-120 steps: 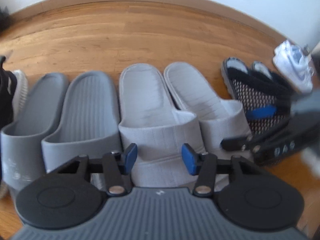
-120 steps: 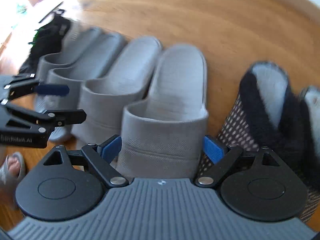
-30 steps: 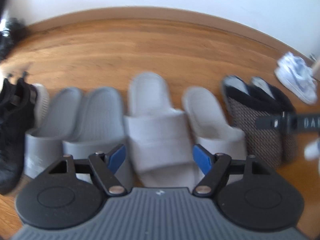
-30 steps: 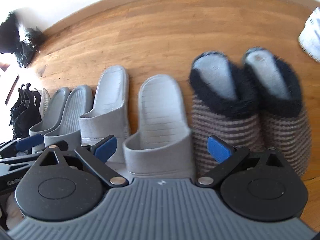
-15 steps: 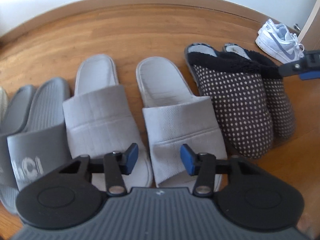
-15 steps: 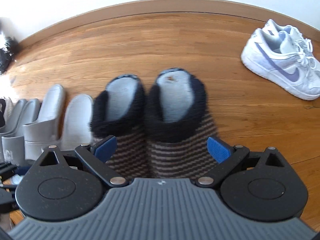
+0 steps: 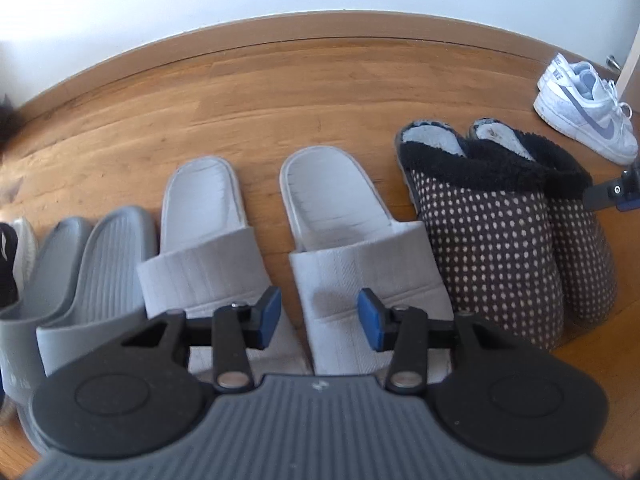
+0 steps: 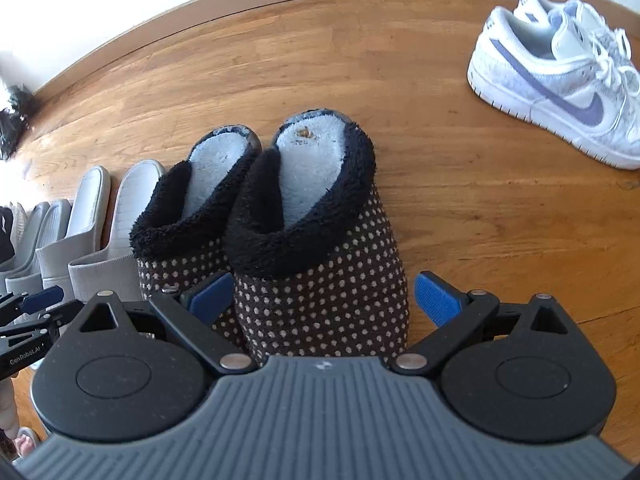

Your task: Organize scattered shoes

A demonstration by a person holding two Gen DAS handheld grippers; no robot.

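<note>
A row of shoes stands on the wooden floor. My left gripper [image 7: 320, 316] hovers open, jaws fairly narrow, over the toe of the right light-grey slipper [image 7: 352, 248]; its mate [image 7: 204, 240] lies just left. My right gripper [image 8: 322, 300] is open wide around the toe of the right dotted fleece slipper [image 8: 320, 280], with the pads clear of it. The left dotted slipper [image 8: 188, 216] touches it. The dotted pair [image 7: 492, 240] also shows in the left wrist view, with the right gripper's fingertip [image 7: 616, 192] beside it. A pair of white sneakers [image 8: 560, 80] stands apart at the far right.
Dark grey slides [image 7: 92, 264] and a black shoe [image 7: 6, 264] continue the row leftwards. The skirting board [image 7: 320, 28] and white wall run behind. Bare floor separates the dotted slippers from the white sneakers [image 7: 584, 116]. A person's foot [image 8: 24, 444] shows at the lower left.
Both grippers moved right along the row and lower. The left gripper's jaws narrowed and it now hangs over the right light-grey slipper. The right gripper went from the light-grey slipper to the dotted pair.
</note>
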